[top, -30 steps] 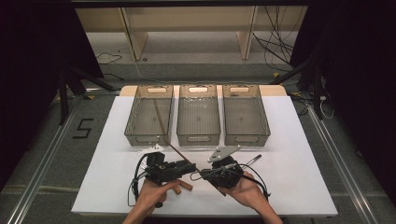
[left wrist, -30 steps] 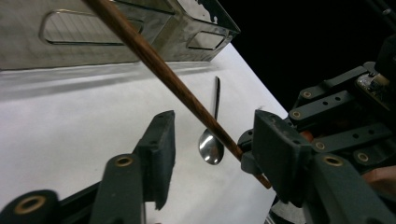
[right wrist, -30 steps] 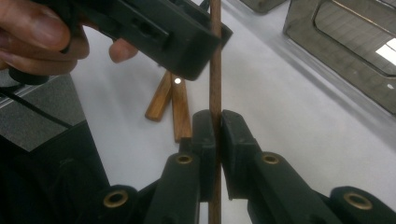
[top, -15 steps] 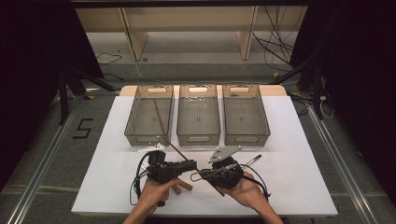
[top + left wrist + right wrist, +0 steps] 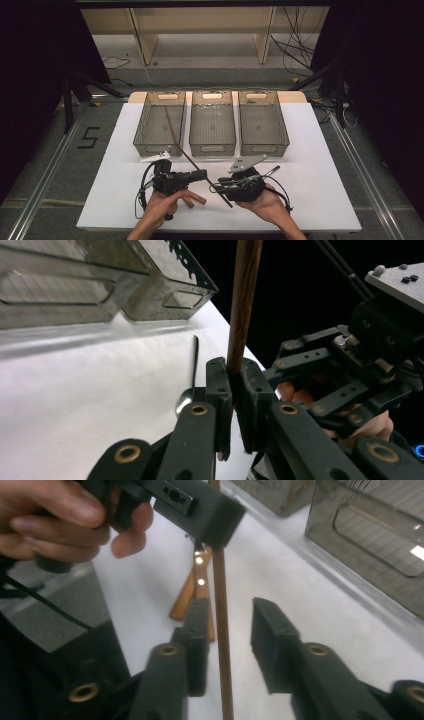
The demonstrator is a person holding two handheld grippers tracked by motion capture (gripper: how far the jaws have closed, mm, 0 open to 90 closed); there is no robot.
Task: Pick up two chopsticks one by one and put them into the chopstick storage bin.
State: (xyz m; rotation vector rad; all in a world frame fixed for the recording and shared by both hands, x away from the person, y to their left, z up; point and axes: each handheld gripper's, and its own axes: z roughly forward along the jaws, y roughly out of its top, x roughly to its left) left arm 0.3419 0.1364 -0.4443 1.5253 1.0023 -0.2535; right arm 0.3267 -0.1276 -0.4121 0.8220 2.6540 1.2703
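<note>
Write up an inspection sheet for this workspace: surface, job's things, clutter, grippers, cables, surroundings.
Surface: white table top, wooden edge at the far side.
Job's things: long brown stick, slanting from over the left bin toward the person.
Clutter: middle bin and right bin; wooden-handled utensils and a spoon lying on the table.
Grippers: left gripper shut on the stick; right gripper open, jaws either side of the stick.
Cables: black gripper cable; loose cables on the floor.
Surroundings: wooden shelf frame, dark curtains.
</note>
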